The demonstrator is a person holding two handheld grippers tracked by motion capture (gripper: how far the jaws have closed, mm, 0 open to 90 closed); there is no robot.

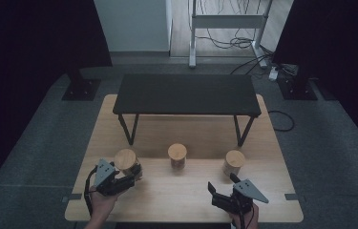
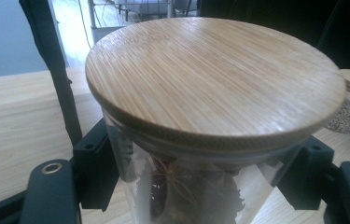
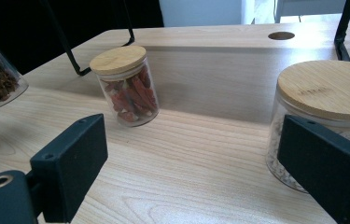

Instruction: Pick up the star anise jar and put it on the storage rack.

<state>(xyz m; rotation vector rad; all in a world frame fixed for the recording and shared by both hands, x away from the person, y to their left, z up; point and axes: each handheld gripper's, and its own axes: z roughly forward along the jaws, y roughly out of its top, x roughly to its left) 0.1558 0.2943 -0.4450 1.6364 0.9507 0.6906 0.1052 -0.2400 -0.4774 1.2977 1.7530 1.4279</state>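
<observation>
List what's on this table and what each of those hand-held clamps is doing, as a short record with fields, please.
Setting: wooden table with a black shelf standing on it
Left jar: star anise jar, bamboo lid on
Middle jar: jar of red pieces, lid on
Right jar: jar of pale grains, lid on
Left gripper: jaws closed on the star anise jar's glass body
Right gripper: jaws open, holding nothing, the jar of pale grains just ahead of one jaw
</observation>
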